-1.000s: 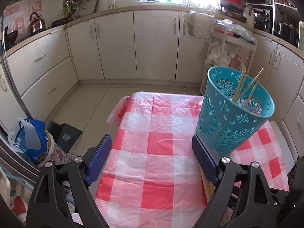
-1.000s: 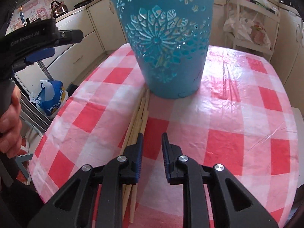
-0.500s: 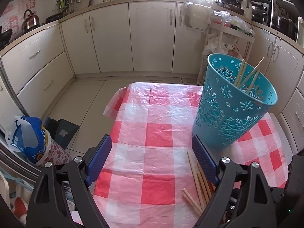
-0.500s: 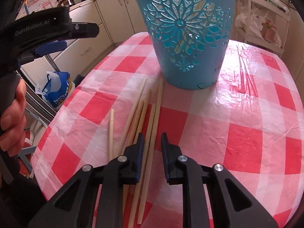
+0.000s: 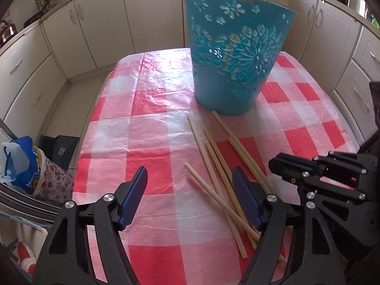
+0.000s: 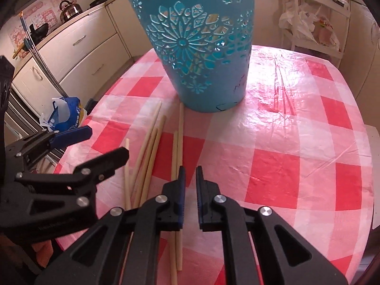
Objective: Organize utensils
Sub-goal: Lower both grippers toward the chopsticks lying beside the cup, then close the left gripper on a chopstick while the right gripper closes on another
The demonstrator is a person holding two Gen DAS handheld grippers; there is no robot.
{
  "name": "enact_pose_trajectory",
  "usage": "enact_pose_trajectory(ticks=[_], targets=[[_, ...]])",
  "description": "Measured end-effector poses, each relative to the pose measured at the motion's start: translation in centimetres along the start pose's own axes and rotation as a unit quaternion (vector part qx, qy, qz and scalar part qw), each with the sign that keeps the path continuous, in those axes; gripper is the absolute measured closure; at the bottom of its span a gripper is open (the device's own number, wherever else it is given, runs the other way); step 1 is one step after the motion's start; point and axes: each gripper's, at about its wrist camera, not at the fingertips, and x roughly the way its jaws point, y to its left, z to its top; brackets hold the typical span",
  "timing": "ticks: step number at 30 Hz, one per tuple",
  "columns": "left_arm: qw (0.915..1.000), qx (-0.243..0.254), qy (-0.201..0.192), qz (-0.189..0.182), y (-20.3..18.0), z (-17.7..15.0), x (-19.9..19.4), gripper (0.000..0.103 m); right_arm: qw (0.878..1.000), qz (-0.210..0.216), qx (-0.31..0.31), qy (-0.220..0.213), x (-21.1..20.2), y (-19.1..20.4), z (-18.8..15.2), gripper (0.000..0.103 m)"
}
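A glossy plastic cloth in red, pink and white checks covers the bench, creased and catching the window light. Cream cabinet doors and drawers with metal handles run around the room under a pale worktop. A shiny steel kettle stands on that worktop near pink wall stickers. Down on the tiled floor, beside the bench, sits a blue and white plastic bag against a flowered sack. At the far side a white wire rack holds crumpled white carrier bags.
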Motion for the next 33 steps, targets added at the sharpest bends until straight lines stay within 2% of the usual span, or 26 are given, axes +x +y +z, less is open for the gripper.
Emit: enact_pose_trajectory(ticks=[3, 5, 6, 8, 11, 14, 16, 20, 27, 33], targets=[[0.9997, 0.008, 0.015, -0.016, -0.5, -0.8, 0.6, 0.045, 1.0, 0.002, 0.007, 0.003, -0.1, -0.6, -0.1, 0.094], [0.9994, 0.01, 0.023, -0.026, -0.4, -1.1, 0.9, 0.058, 1.0, 0.006, 0.008, 0.004, -0.1, -0.8, -0.1, 0.094], [0.9991, 0.008, 0.026, -0.033, -0.3, -1.2, 1.1, 0.062, 1.0, 0.007, 0.006, 0.005, -0.1, -0.8, 0.0, 0.094], [0.9979, 0.008, 0.031, -0.056, 0.0, -1.3, 1.4, 0.079, 1.0, 0.013, 0.004, 0.007, 0.1, -0.7, 0.0, 0.094], [0.9962, 0.026, 0.032, -0.077, 0.3, -1.2, 1.7, 0.089, 1.0, 0.02, -0.003, 0.011, 0.3, -0.2, 0.1, 0.094], [0.9926, 0.065, 0.036, -0.096, 0.0, -0.8, 2.1, 0.093, 1.0, 0.021, -0.009, 0.016, 0.6, 0.1, 0.0, 0.094], [0.9911, 0.072, 0.039, -0.105, 0.2, -0.4, 1.9, 0.094, 1.0, 0.021, -0.008, 0.019, 0.7, 0.0, -0.1, 0.094], [0.9906, 0.064, 0.04, -0.114, 0.6, 0.1, 1.8, 0.094, 0.999, 0.025, -0.005, 0.022, 1.1, -0.2, 0.0, 0.094], [0.992, 0.062, 0.046, -0.1, 0.7, 0.3, 2.0, 0.094, 0.999, 0.02, -0.024, 0.019, 1.5, 0.8, 0.2, 0.094], [0.9916, 0.051, 0.046, -0.11, 0.8, 0.4, 2.3, 0.098, 0.999, 0.049, -0.012, 0.02, 1.8, 0.8, 0.3, 0.091]])
